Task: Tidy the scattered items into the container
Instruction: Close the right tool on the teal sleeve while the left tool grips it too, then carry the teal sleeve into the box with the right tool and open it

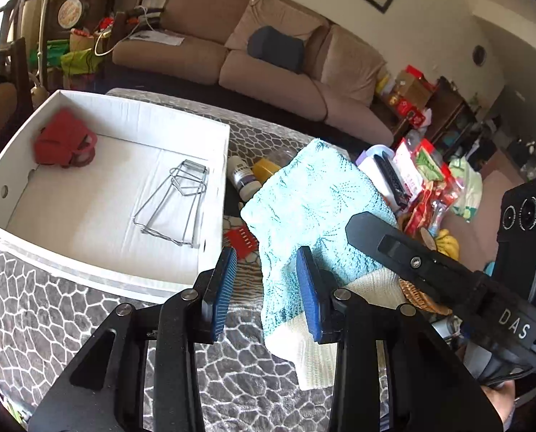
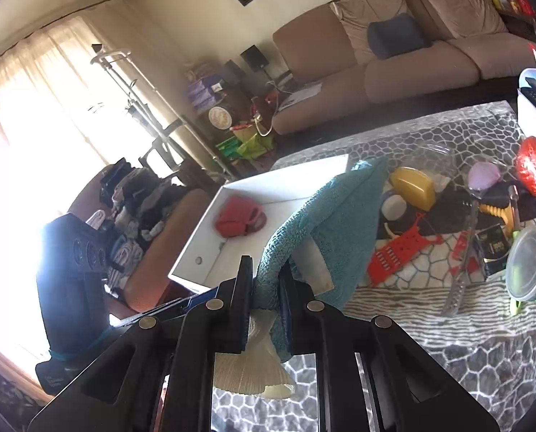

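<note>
To the left of the left gripper (image 1: 267, 288) stands the shallow white cardboard box (image 1: 181, 124) on the grey cobble-patterned tablecloth (image 1: 52, 298). Inside it lie a red fabric pouch with handles (image 1: 64, 140) in the far corner and a bent wire rack (image 1: 176, 203) nearer the gripper. Just beyond the box's right wall, ahead of the fingers, are a small white bottle with a dark label (image 1: 242, 180), a yellow plastic lid (image 1: 266, 167) and a flat red plastic comb-like piece (image 1: 241, 239).

The task's thing here is a folded teal knitted towel with a cream underside (image 1: 304, 198). It hangs lifted off the table, its weave showing a fan-stitch pattern, the cream layer drooping below. The left gripper's blue ribbed pads stand a little apart; the towel's edge lies against the right pad, but whether both pads press on it cannot be told.

To the right, the right gripper (image 2: 264, 298) is clamped tight on a bunched corner of the towel, teal on top, cream fabric spilling under the jaws. Right of it lie metal tongs (image 2: 462, 266) and a clear plastic tub (image 2: 531, 262).
</note>
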`<state>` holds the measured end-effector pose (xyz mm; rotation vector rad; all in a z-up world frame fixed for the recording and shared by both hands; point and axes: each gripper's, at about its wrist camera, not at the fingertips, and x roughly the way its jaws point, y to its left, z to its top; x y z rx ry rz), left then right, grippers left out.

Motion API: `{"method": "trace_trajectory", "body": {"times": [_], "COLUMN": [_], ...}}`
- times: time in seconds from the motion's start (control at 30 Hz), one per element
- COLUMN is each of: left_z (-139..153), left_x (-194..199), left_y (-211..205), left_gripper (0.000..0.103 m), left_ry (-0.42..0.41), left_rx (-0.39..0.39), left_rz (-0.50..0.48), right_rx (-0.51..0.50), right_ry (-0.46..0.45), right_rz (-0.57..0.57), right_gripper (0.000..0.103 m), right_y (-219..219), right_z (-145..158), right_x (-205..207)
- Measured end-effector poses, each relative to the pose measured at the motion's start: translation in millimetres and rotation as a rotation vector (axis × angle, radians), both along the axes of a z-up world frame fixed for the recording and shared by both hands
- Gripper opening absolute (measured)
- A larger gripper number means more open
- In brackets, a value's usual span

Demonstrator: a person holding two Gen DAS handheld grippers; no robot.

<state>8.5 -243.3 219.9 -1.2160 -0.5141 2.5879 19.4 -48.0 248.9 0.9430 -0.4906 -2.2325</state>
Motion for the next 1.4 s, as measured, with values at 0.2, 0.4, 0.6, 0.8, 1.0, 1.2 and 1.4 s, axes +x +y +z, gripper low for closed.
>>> {"method": "trace_trajectory", "body": {"times": [0.2,0.4,0.6,0.8,1.0,1.2,1.4], "left_z": [7,1,1,-24,-63,-91,-99], "left_x": [18,12,-19,-56,-100,-127,-135], "left_y": [-69,-128,-181,-237,-264,-256,-242], "left_gripper": [0.047,0.074,0.074,0.074,0.074,0.074,0.074], "left_ry": [0.023,0.002,-0.001,-0.04,-0.095,-0.142,-0.166], "left_rx": [0.044,0.098,0.048,0.01,-0.015,-0.045,-0.049], "left_rz": [0.081,0.092,0.158,0.223,0.253,0.231,0.2], "right_rx": [-0.005,0.021,0.016,0.022,-0.055,0.081,0.218], "right_ry": [0.026,0.029,-0.022,-0.062,-0.161,-0.413,-0.482], "right_rz": [0.042,0.074,0.081,0.08,0.011,-0.084,-0.091], "right_gripper": [0.013,0.013,0.013,0.013,0.013,0.013,0.015], "right_y": [-55,-115,-172,-233,-257,-239,-219], "right_z": [22,23,5,-27,-78,-161,-184], "right_x": [-9,-32,-79,-140,-200,-227,-227]}}
